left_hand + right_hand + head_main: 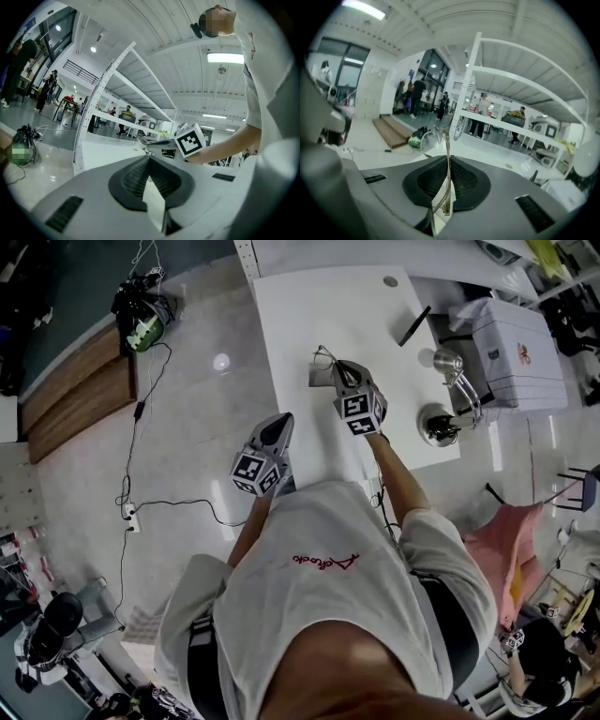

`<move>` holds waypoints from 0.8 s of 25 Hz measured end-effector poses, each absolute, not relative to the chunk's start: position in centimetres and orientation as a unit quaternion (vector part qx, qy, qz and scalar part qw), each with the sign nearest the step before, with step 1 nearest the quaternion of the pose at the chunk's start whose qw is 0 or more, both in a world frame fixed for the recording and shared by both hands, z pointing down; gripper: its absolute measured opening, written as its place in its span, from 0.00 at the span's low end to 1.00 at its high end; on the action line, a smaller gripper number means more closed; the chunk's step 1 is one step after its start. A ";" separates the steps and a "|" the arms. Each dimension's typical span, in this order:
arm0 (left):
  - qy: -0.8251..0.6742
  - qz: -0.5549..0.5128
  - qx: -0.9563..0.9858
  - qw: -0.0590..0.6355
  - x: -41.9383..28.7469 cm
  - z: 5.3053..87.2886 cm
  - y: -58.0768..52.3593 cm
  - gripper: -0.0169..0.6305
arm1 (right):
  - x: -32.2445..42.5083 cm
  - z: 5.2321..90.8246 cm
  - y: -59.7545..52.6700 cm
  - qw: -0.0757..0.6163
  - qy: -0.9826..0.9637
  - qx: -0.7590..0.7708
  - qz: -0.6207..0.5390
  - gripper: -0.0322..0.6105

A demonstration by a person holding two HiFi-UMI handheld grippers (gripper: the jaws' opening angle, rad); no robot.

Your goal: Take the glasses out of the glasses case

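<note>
The only container that shows is a white lidded box (514, 351) at the right end of the white table (314, 306); its lid is on, so what it holds cannot be told. The glasses (323, 360) lie in no container: the right gripper (339, 367) holds them up over the table. Its fingers are pinched on one thin temple arm, with a clear lens standing up beyond the tips in the right gripper view (430, 142). The left gripper (281, 420) hangs nearer the person, at the table's left edge, its fingers closed tip to tip with nothing between them. The two grippers are near each other but apart. Ahead of the glasses the tabletop is bare up to its far edge. To the right lie a black stick (413, 325) and a chrome lamp (450, 390) on a round base, both well apart from the glasses. Left of the table the glossy pale floor (202, 399) is open, crossed by a thin cable (139, 418) that runs toward a green and black bag (142, 320), beside a wooden step (75, 395).
</note>
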State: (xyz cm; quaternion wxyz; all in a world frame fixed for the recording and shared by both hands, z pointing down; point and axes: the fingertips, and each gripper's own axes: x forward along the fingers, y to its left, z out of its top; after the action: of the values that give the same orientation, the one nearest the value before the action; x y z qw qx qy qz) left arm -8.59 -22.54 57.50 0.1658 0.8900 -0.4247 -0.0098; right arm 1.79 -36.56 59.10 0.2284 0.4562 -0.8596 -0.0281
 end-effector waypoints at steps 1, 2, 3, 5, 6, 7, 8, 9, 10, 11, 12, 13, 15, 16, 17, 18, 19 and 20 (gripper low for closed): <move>-0.421 -0.010 0.892 0.163 -8.5 57.3 -22.6 0.02 | 1.9 58.4 -36.3 0.196 -0.862 0.467 0.005 0.11; -0.418 -0.010 0.894 0.160 -8.3 57.1 -22.6 0.02 | 2.1 57.9 -36.1 0.162 -0.863 0.477 0.038 0.11; -0.415 -0.011 0.896 0.158 -8.2 56.9 -22.6 0.02 | 2.3 57.5 -35.8 0.128 -0.863 0.484 0.068 0.11; -0.409 -0.012 0.899 0.155 -7.9 56.7 -22.6 0.02 | 2.7 56.6 -35.1 0.069 -0.859 0.495 0.110 0.11; -0.406 -0.012 0.901 0.153 -7.9 56.6 -22.7 0.02 | 2.8 56.1 -34.8 0.045 -0.857 0.498 0.123 0.11; -0.402 -0.012 0.903 0.152 -7.8 56.5 -22.8 0.02 | 2.9 55.6 -34.6 0.022 -0.856 0.499 0.132 0.11; -0.398 -0.012 0.905 0.150 -7.7 56.4 -23.0 0.02 | 3.0 55.1 -34.4 0.002 -0.855 0.500 0.138 0.11; -0.395 -0.012 0.907 0.148 -7.7 56.3 -23.2 0.02 | 3.2 54.7 -34.1 -0.013 -0.853 0.502 0.141 0.11; -0.391 -0.013 0.909 0.147 -7.6 56.2 -23.3 0.02 | 3.3 54.4 -33.9 -0.024 -0.851 0.505 0.141 0.11; -0.388 -0.014 0.910 0.146 -7.6 56.2 -23.3 0.02 | 3.5 54.2 -33.6 -0.028 -0.849 0.509 0.138 0.11; -0.384 -0.014 0.912 0.145 -7.6 56.1 -23.3 0.02 | 3.6 54.0 -33.3 -0.028 -0.848 0.512 0.132 0.11; -0.380 -0.015 0.914 0.144 -7.5 55.9 -23.4 0.02 | 3.6 53.9 -33.0 -0.025 -0.847 0.516 0.125 0.11; -0.372 -0.016 0.917 0.142 -7.6 55.8 -23.4 0.02 | 3.6 53.5 -32.4 -0.021 -0.845 0.522 0.113 0.11; -0.368 -0.017 0.919 0.142 -7.7 55.8 -23.4 0.02 | 3.6 53.3 -32.1 -0.021 -0.843 0.526 0.109 0.11; -0.365 -0.018 0.920 0.142 -7.8 55.9 -23.4 0.02 | 3.6 53.2 -31.8 -0.022 -0.841 0.530 0.107 0.11; -0.361 -0.019 0.921 0.144 -7.9 55.9 -23.3 0.02 | 3.5 53.1 -31.4 -0.023 -0.838 0.535 0.104 0.11; -0.357 -0.020 0.922 0.146 -8.0 56.0 -23.2 0.02 | 3.5 53.0 -30.9 -0.021 -0.836 0.539 0.099 0.11; -0.352 -0.020 0.924 0.147 -8.0 56.1 -23.1 0.02 | 3.5 52.9 -30.2 -0.017 -0.835 0.542 0.093 0.11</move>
State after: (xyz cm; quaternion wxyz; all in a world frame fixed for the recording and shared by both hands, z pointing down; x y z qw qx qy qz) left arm -8.02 -23.12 56.12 0.1468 0.9240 -0.3525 -0.0199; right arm 3.46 -30.23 52.91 -0.0172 0.5420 -0.8351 0.0925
